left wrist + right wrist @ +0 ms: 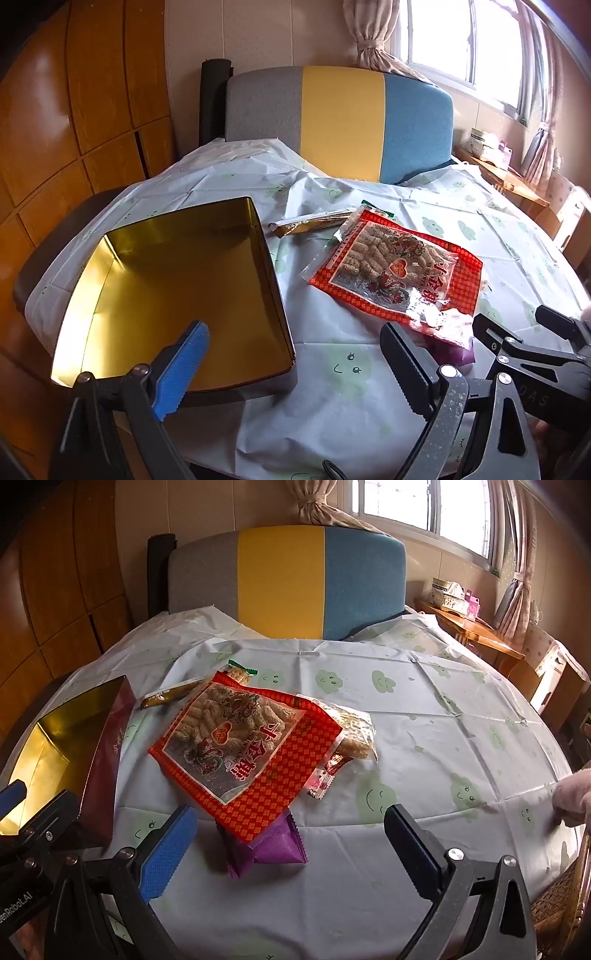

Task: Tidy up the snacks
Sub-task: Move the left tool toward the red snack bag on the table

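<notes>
Nearest, both the left hand-held gripper [295,354] and right hand-held gripper [291,838] are held wide open, with nothing in them. No snack has been put away yet: the box [177,291] at ten o'clock is seen bare inside. The red bag [243,746], purple packet [275,845] and other snacks are still piled on the counter [424,746] at twelve o'clock.

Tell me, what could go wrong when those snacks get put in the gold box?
1. The big red bag lies on top of the purple packet and other snacks, so lifting it may drag them along.
2. It looks wide next to the gold box and might catch on the rim.
3. The loose tablecloth could bunch under the right gripper's open fingers.
</notes>
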{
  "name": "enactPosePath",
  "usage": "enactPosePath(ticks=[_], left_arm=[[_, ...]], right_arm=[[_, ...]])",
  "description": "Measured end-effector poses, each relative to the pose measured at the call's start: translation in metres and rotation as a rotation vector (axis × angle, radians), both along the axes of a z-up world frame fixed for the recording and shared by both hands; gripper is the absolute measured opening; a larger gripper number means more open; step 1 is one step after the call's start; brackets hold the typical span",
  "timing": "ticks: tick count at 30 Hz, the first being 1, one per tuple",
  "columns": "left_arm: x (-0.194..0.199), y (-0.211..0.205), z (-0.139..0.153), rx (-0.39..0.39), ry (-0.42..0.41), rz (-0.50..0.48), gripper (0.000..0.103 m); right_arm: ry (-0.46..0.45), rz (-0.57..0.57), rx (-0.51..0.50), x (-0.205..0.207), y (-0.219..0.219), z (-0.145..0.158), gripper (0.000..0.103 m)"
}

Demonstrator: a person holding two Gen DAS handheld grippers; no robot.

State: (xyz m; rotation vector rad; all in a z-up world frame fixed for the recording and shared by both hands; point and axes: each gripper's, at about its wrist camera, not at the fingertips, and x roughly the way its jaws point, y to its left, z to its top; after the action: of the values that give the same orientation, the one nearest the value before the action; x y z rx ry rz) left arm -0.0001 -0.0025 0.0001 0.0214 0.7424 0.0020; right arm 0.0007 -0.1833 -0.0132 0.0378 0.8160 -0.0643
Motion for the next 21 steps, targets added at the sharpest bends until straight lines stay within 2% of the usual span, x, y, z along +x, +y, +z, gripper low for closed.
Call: enactPosePath(ticks=[1, 2, 12, 13, 21], left_arm=[[0.000, -0.001, 0.000, 0.002, -0.001, -0.004, 0.094], [0.001, 0.006, 0.000, -0.031, -0.002, 0.001, 0.094], [0.000, 0.008, -0.001, 0.021, -0.013, -0.037, 0.094], [-0.004, 0.002, -0.001, 0.011, -0.005, 0.004, 0.095], [0.003, 0.000, -0.001, 0.015, 0.010, 0.003, 0.095]], right_arm=[[0.021, 0.001, 0.012, 0.000, 0.000, 0.000, 0.103], [0.027, 0.005, 0.011, 0.000, 0.000, 0.001, 0.103], [-0.019, 0.038, -0.039, 0.007, -0.001, 0.008, 0.103], [-0.020, 0.040, -0.041, 0.007, -0.002, 0.009, 0.103], [-0.023, 0.043, -0.045, 0.012, -0.007, 0.009, 0.103]])
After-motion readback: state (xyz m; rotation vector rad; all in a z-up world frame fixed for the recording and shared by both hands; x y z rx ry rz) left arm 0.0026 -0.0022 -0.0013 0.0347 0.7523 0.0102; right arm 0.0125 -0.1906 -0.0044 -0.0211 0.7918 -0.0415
